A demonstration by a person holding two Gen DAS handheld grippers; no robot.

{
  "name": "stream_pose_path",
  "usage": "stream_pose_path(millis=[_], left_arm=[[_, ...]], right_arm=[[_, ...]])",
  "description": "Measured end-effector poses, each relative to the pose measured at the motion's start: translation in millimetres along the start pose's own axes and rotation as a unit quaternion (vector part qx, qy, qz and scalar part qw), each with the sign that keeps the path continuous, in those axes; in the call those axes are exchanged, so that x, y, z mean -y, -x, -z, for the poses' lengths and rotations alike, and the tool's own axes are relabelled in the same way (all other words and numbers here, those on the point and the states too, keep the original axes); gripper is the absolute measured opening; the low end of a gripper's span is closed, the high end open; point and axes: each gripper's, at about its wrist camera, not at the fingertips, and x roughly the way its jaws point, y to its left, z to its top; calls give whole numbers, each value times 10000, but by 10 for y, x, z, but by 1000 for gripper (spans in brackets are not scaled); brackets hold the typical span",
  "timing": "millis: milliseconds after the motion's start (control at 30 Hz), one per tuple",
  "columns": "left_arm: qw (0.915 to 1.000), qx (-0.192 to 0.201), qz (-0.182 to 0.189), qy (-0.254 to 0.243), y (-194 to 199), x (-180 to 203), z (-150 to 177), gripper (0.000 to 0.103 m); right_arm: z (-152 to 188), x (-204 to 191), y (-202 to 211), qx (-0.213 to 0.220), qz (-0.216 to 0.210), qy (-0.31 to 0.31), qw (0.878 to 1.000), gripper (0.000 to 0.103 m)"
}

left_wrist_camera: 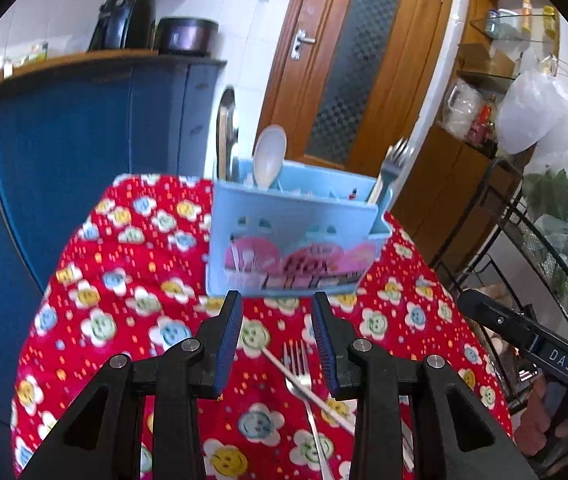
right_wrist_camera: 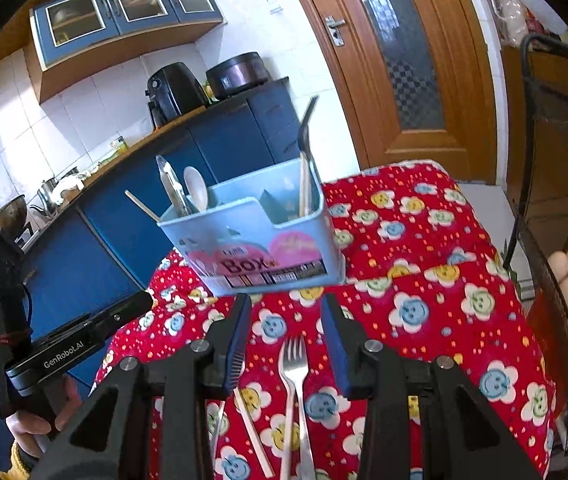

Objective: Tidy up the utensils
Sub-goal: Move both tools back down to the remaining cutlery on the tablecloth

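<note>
The tabletop (right_wrist_camera: 464,280) wears a red cloth with smiling flowers. A blue box (right_wrist_camera: 260,240) stands on it, near the far edge. A white spoon (right_wrist_camera: 197,188), tongs (right_wrist_camera: 172,188) and a dark fork (right_wrist_camera: 307,128) stick up out of the box (the spoon and tongs on one side, the fork on the other).

The left hand-held gripper (left_wrist_camera: 278,340) hangs over the cloth with its jaws spread apart and nothing between them. The right hand-held gripper (right_wrist_camera: 286,348) is spread the same way and holds nothing.

A silver fork (right_wrist_camera: 294,380) lies flat on the cloth, in front of the box and under the right hand-held gripper. A thin pale stick (right_wrist_camera: 250,428) lies just beside it.
</note>
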Motion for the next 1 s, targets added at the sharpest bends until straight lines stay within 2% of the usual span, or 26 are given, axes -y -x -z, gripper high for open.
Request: stream_pose_path(millis=[267,633,1000], left_arm=[[9992,-400,-31,-1,-163,83,200,36],[9947,-1013,190,74,-363,276,491,36],[9896,-1422,230,-32,-498,476,676,36]], right_arm=[[168,146,-66,-244,37,-103,9996,39],[334,253,-110,-453,-22,-140,9989,39],[399,372,-88,-490,-104,-244,9984,39]])
